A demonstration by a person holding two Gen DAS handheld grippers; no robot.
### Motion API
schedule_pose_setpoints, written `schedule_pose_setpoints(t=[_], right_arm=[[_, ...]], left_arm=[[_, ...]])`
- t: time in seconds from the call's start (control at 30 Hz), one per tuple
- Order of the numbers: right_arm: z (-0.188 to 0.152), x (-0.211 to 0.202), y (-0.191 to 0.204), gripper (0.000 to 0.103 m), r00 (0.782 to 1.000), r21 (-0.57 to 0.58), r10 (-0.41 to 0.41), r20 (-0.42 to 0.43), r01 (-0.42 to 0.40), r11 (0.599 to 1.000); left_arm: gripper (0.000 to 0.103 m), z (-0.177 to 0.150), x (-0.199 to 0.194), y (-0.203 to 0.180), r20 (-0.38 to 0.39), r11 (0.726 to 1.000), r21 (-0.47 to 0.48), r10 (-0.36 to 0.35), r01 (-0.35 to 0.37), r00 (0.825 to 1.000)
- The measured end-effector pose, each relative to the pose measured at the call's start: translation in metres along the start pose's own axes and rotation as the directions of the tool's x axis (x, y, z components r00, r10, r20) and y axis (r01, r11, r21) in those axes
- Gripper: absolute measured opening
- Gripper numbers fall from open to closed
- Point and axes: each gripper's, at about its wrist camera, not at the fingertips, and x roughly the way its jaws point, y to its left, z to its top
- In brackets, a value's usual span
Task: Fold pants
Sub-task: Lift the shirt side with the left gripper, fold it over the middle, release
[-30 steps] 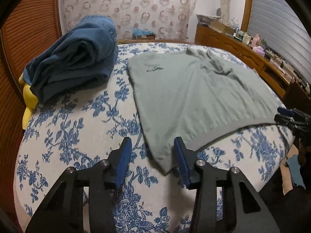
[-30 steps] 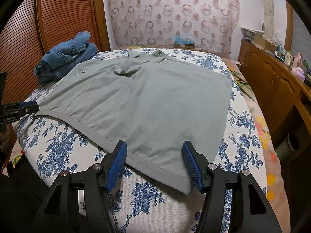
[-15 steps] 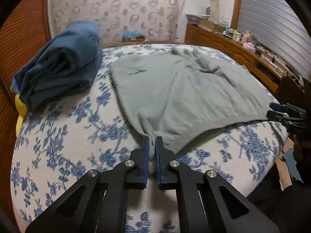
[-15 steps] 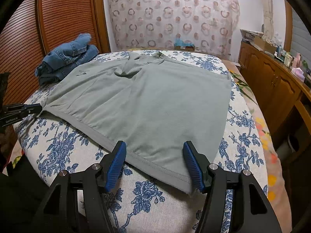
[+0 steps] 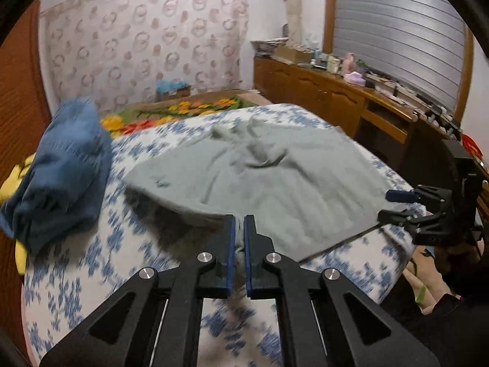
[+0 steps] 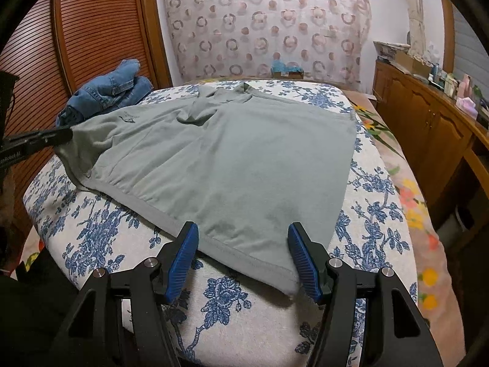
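Observation:
Grey-green pants (image 6: 232,159) lie spread flat on a blue-flowered bed (image 6: 244,315). My left gripper (image 5: 240,235) is shut on the near left waistband corner and holds it lifted off the bed; the cloth (image 5: 244,177) drapes away from it. From the right wrist view the left gripper (image 6: 61,136) shows at the far left with the raised corner. My right gripper (image 6: 243,244) is open, its fingers either side of the hem corner at the bed's front edge. It shows at the right in the left wrist view (image 5: 394,205).
A pile of folded blue jeans (image 6: 107,94) sits at the bed's far left (image 5: 58,171). A wooden slatted wardrobe (image 6: 88,30) stands left. A cluttered wooden sideboard (image 6: 428,113) runs along the right. A floral rug (image 6: 412,202) lies between it and the bed.
My left gripper closed on the pants' left corner and has lifted it up and inward. My right gripper stayed open at the front hem.

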Motion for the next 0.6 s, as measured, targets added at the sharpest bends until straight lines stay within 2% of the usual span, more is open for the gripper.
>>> schedule_pose_setpoints(t=[0.3,0.6], right_arm=[[0.001,-0.011,-0.006,0.063,0.999,0.010,-0.020,0.028,0.020,1.000],[-0.002,-0.017,-0.012,0.063,0.998,0.029,-0.044,0.048,0.043,0.999]], left_arm=[[0.006,0.039,0.010,-0.042,0.028,0.994,0.077,-0.082,0.080,0.996],[0.006,0.068,0.020,-0.092,0.019,0.971,0.168,-0.177,0.172,0.984]])
